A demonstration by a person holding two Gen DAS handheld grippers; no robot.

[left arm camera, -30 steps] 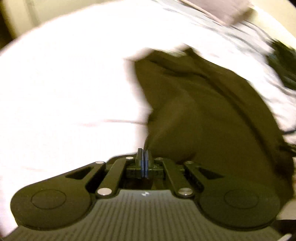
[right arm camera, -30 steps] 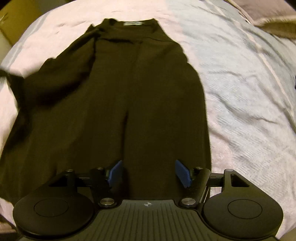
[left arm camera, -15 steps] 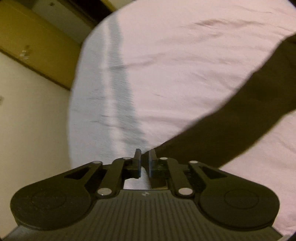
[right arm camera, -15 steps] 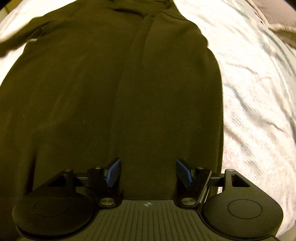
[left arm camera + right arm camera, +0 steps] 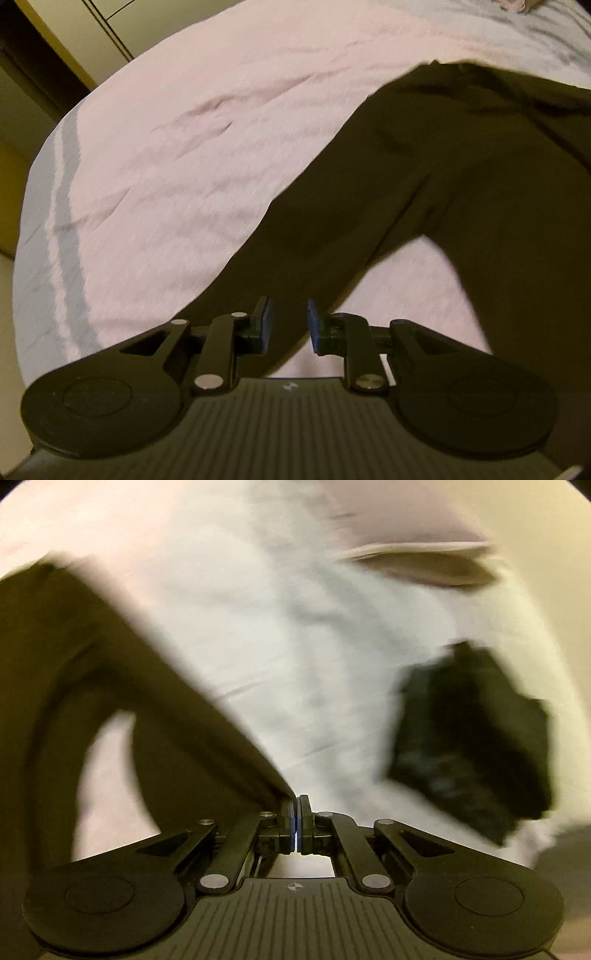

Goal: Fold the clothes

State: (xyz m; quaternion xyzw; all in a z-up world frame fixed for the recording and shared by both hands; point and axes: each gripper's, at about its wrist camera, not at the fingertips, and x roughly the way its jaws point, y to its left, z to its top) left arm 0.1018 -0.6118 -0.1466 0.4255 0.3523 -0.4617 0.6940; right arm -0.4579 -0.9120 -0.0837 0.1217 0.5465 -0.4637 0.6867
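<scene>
On bed [image 5: 177,122]: dark trousers [image 5: 424,177] spread flat, legs splayed, unfolded. Left tongs [image 5: 288,325] parted over leg end, holding nothing. Right tongs [image 5: 296,821] clamped on hem at 12 (blurred). Dark bundle [image 5: 472,738] at 2, possibly folded.

Readable text: none in either view.
Left gripper [image 5: 288,325] body: a small pale mark, too small to read.
Right gripper [image 5: 296,825] body: a small round mark, no lettering.
</scene>
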